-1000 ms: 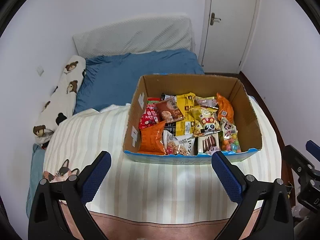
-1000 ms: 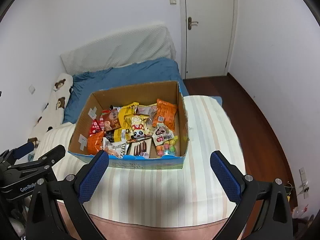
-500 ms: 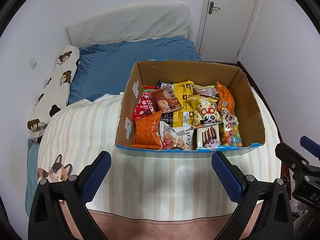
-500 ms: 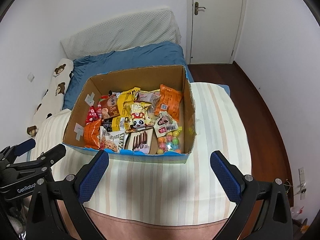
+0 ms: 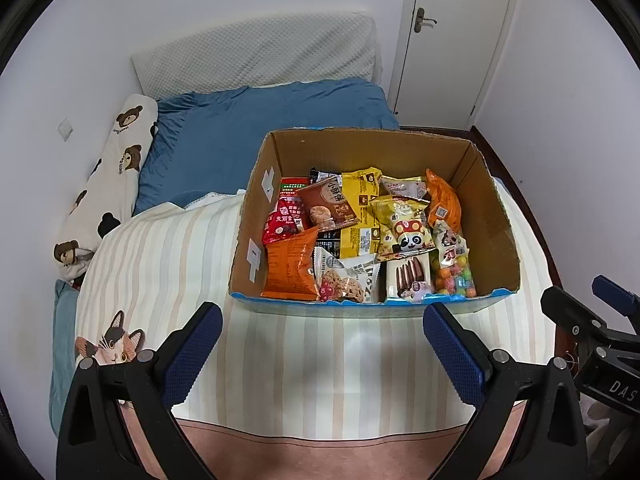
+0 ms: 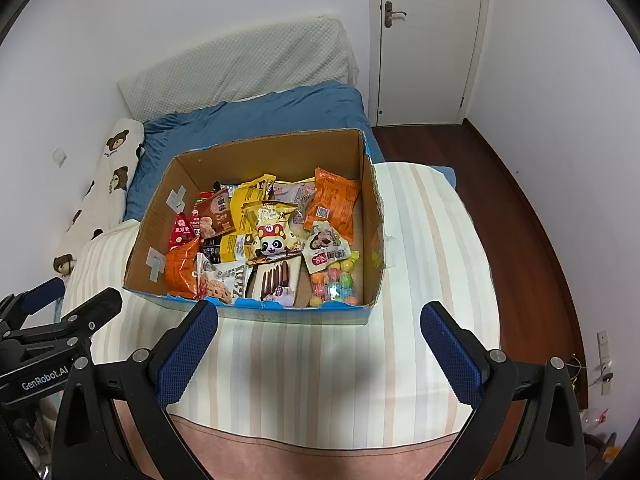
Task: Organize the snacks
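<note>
With both the left gripper (image 5: 320, 340) and right gripper (image 6: 318, 338) spread wide and empty, a grab at the overlapping packets (the panda bag (image 5: 404, 230) at 12 o'clock) in the cardboard box (image 5: 496, 216) could drag neighbours along.

You face a matt brown cardboard box (image 5: 494, 216) of glossy plastic snack packets (image 5: 404, 226), standing on soft striped cloth bedding (image 5: 168, 252); your gripper fingers (image 6: 187, 354) carry rough, dimpled blue pads.
</note>
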